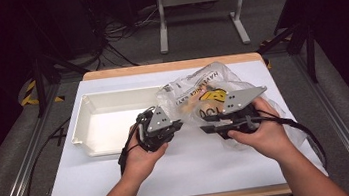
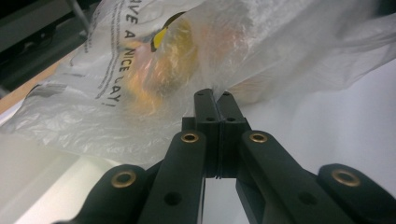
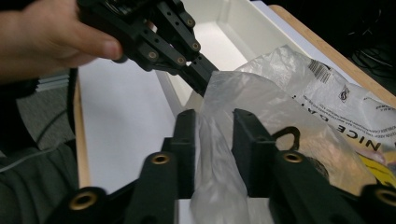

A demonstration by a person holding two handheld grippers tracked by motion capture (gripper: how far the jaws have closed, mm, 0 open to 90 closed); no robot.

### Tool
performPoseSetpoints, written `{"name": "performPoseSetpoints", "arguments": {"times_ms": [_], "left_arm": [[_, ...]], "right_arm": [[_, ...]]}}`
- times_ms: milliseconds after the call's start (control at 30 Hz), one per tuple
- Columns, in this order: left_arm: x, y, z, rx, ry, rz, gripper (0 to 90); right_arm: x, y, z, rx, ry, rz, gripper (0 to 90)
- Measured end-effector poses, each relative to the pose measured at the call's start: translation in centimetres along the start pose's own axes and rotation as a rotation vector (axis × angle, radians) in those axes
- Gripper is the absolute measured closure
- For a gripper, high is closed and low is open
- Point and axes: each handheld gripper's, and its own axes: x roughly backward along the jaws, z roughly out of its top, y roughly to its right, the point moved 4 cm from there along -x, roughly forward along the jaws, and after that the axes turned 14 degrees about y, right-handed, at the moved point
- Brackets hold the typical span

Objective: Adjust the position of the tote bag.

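Where legible, "NICE DAY" on plastic bag [image 2: 140, 60]

Bare forearms, no sleeves; black left gripper [image 1: 178, 125] and right gripper [image 1: 206, 124] with brass rivets, grey three-cornered plates, black cables.

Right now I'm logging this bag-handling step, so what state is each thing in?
plastic bag: crumpled on the table, orange and yellow contents inside, pinched at an edge by one gripper, a fold between the other's jaws.
white tray: empty, upright, beside the bag.
left gripper: shut on the bag's edge.
right gripper: jaws apart, bag film bunched between them.
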Motion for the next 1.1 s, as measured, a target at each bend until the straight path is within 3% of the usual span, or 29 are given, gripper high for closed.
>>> {"name": "performPoseSetpoints", "arguments": {"times_ms": [67,133,200,333,400,500,533,567,633,700,800,933,1100], "left_arm": [[0.1,-0.2,-0.2,0.008,-0.002,0.002,90.0],[0.3,-0.5,-0.5,0.018,-0.007,0.006,90.0],[0.5,-0.6,-0.7,0.020,-0.014,0.011,90.0],[0.7,-0.9,-1.1,0.026,-0.026,0.015,90.0],[0.7,-1.0,-1.2,0.031,-0.027,0.013,90.0],[0.8,-1.0,-1.3,0.034,-0.028,0.012,90.0],[0.8,-1.1,-1.4,0.042,-0.029,0.011,90.0],[0.7,-1.1,-1.4,0.044,-0.030,0.011,90.0],[0.6,-1.1,-1.5,0.051,-0.033,0.007,90.0],[0.5,-1.2,-1.6,0.051,-0.038,0.008,90.0],[0.4,-1.1,-1.7,0.053,-0.043,0.004,90.0],[0.3,-1.1,-1.8,0.050,-0.048,0.004,90.0],[0.2,-1.4,-2.0,0.051,-0.053,0.007,90.0]], "right_arm": [[0.4,0.0,0.0,-0.008,0.013,0.000,62.7],[2.4,0.6,0.1,-0.048,0.068,-0.026,53.1],[3.8,1.2,0.1,-0.068,0.100,-0.048,49.1],[6.5,3.0,-0.3,-0.075,0.157,-0.137,38.5],[8.0,4.2,-1.1,-0.069,0.158,-0.221,33.4],[9.5,6.0,-3.1,-0.080,0.118,-0.314,27.4],[9.5,6.0,-3.1,-0.080,0.118,-0.314,27.4],[10.4,7.3,-5.3,-0.122,0.089,-0.367,25.9],[10.7,7.7,-6.0,-0.135,0.084,-0.381,25.4],[11.3,9.0,-7.9,-0.172,0.065,-0.421,24.0],[11.6,10.6,-10.1,-0.186,0.029,-0.473,23.2],[11.3,12.6,-12.6,-0.222,-0.018,-0.497,22.2],[10.2,14.2,-14.7,-0.265,-0.065,-0.482,20.8]]}}
